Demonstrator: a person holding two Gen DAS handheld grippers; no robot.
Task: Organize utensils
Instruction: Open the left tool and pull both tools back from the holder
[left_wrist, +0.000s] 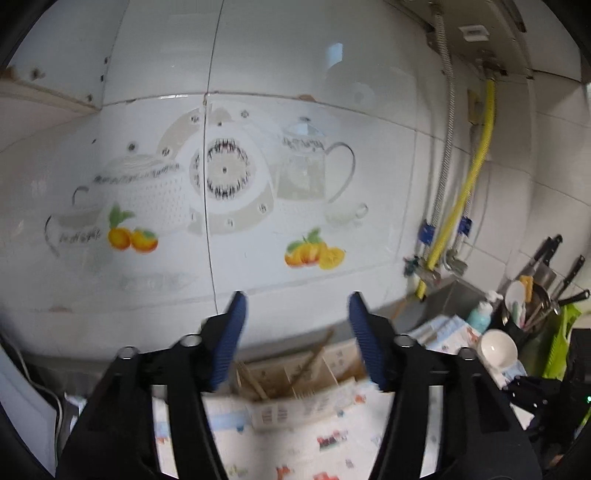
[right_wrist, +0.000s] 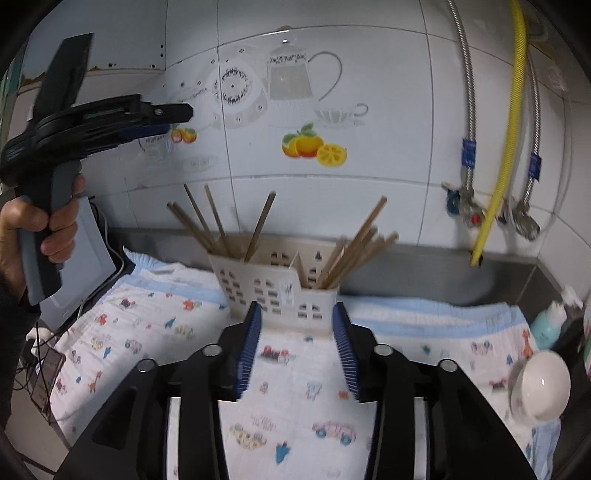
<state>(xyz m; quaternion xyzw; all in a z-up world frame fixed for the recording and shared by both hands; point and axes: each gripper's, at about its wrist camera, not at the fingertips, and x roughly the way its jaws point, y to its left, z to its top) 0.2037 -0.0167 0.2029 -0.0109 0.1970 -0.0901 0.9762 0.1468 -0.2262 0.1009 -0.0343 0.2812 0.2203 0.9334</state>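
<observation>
A cream plastic utensil holder (right_wrist: 280, 291) with window cut-outs stands on a patterned cloth (right_wrist: 295, 387). Several wooden chopsticks (right_wrist: 354, 251) lean in its left and right compartments. My right gripper (right_wrist: 297, 314) is open and empty, just in front of the holder. My left gripper (left_wrist: 297, 299) is open and empty, raised above the holder (left_wrist: 295, 373) and facing the tiled wall. In the right wrist view the left gripper (right_wrist: 177, 112) is held high at the left by a hand.
A white bowl (right_wrist: 541, 387) lies at the right on the cloth, beside a teal bottle (right_wrist: 550, 325). A yellow hose (right_wrist: 506, 147) and metal hoses run down the wall. A rack with knives and utensils (left_wrist: 535, 299) stands far right. A white tablet (right_wrist: 81, 266) leans at left.
</observation>
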